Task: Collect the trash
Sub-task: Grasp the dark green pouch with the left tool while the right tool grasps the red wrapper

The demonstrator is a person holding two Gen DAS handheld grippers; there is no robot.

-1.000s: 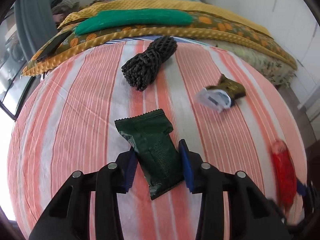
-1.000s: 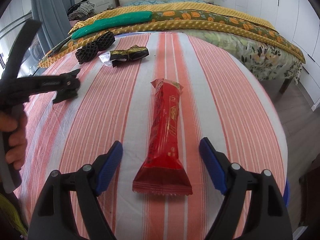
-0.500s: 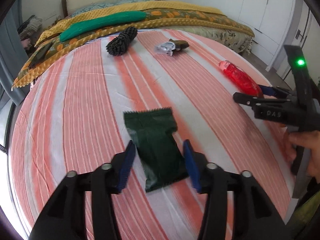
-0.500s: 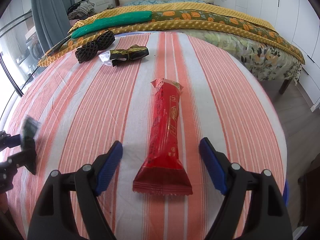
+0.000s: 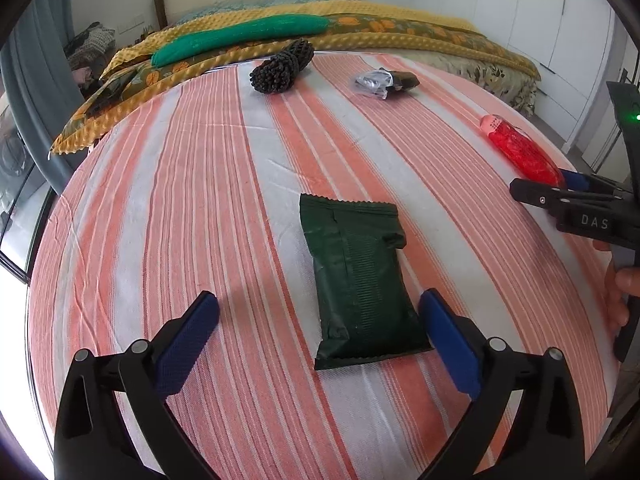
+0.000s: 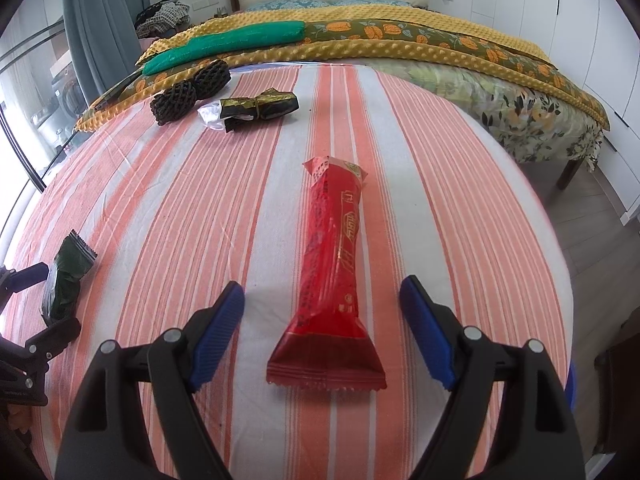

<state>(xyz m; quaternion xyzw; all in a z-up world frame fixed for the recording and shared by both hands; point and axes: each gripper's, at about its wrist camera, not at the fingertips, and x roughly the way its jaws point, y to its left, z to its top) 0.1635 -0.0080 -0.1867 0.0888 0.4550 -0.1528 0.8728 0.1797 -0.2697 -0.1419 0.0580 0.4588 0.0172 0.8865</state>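
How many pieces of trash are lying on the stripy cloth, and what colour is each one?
Dark green wrapper: 1
Red wrapper: 1
Black-and-gold wrapper with a clear plastic end: 1
Black foam net: 1
Total: 4 things on the striped cloth

Glossy red wrapper (image 6: pixel 332 276); matt striped woven tablecloth (image 6: pixel 192 208)

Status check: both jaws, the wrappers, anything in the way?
Left gripper jaws just opened wide, green wrapper lying loose between them. Right gripper open, straddling red wrapper, not touching. Nothing blocking either.
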